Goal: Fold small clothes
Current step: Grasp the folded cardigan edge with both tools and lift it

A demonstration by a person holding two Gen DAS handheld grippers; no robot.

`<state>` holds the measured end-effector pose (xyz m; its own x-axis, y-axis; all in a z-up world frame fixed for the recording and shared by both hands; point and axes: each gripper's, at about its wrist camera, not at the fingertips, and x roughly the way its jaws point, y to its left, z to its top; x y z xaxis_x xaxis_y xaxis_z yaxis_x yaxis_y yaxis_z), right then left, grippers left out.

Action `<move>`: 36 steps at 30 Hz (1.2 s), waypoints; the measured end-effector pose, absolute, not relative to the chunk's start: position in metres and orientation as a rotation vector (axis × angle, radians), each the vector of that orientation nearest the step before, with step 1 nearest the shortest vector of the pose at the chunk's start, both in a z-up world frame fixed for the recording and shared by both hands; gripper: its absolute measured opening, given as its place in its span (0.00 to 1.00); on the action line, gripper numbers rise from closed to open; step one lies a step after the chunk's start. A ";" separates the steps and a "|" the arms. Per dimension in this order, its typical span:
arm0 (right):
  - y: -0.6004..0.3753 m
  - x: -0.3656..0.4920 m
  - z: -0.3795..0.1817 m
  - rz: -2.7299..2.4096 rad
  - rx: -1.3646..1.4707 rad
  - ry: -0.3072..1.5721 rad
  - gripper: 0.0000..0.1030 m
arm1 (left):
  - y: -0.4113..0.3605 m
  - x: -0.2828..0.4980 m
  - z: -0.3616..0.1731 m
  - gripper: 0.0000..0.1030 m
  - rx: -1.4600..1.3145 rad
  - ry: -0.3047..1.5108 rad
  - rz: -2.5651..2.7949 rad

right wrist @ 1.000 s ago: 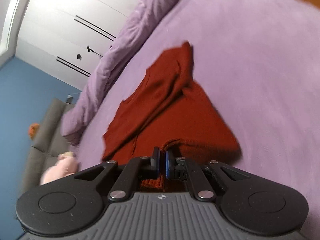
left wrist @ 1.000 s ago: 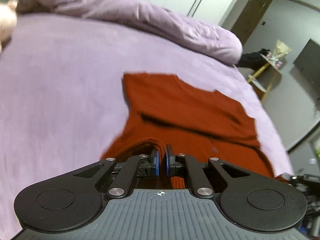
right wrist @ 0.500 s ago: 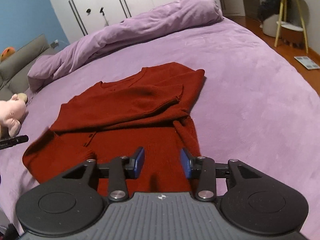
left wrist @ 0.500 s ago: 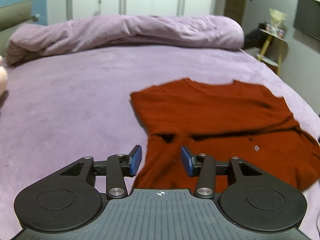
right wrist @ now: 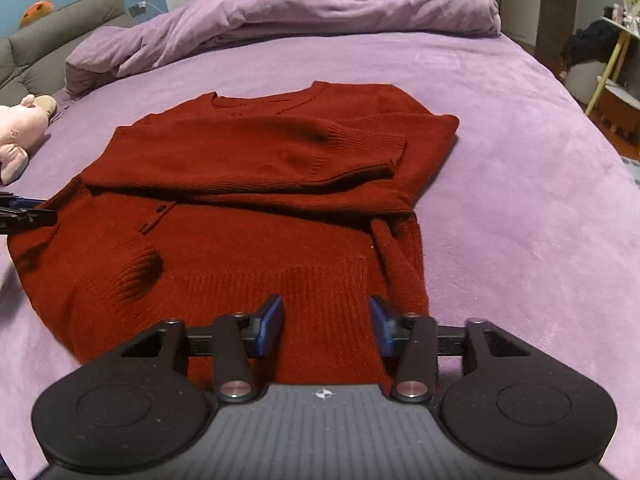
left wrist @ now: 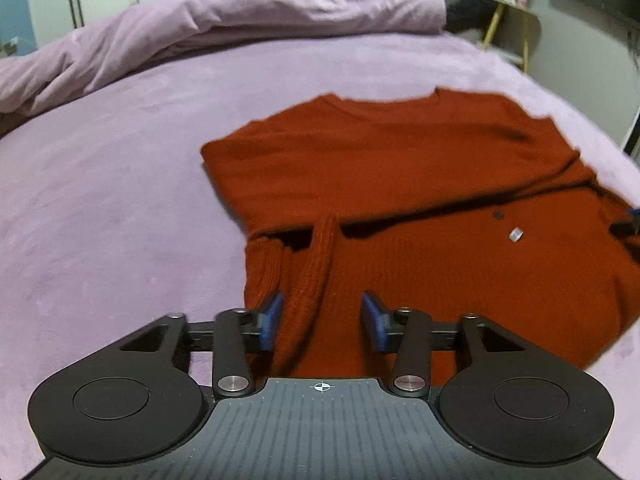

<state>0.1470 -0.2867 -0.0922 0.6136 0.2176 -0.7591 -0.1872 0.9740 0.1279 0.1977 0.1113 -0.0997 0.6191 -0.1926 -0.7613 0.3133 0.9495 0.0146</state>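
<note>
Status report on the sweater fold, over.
Left gripper closing, nothing pinched; right gripper open, both over the hem. Red sweater flat on the bed, sleeves folded in. Nothing in the way.

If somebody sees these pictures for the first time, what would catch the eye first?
First the dark red sweater, lying on the purple bed with one sleeve folded across its chest. Then the rumpled purple duvet heaped along the far edge, and the pink plush toy at the left.
</note>
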 end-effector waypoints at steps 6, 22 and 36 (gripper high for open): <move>-0.288 0.147 -0.095 0.242 0.051 0.867 0.21 | 0.114 0.209 -0.106 0.43 0.125 0.881 -0.302; -0.302 0.187 -0.027 0.162 0.168 0.559 0.06 | 0.138 0.235 -0.010 0.09 -0.087 0.590 -0.221; -0.314 0.240 -0.088 0.101 0.195 0.778 0.16 | 0.144 0.273 -0.113 0.44 -0.100 0.820 -0.205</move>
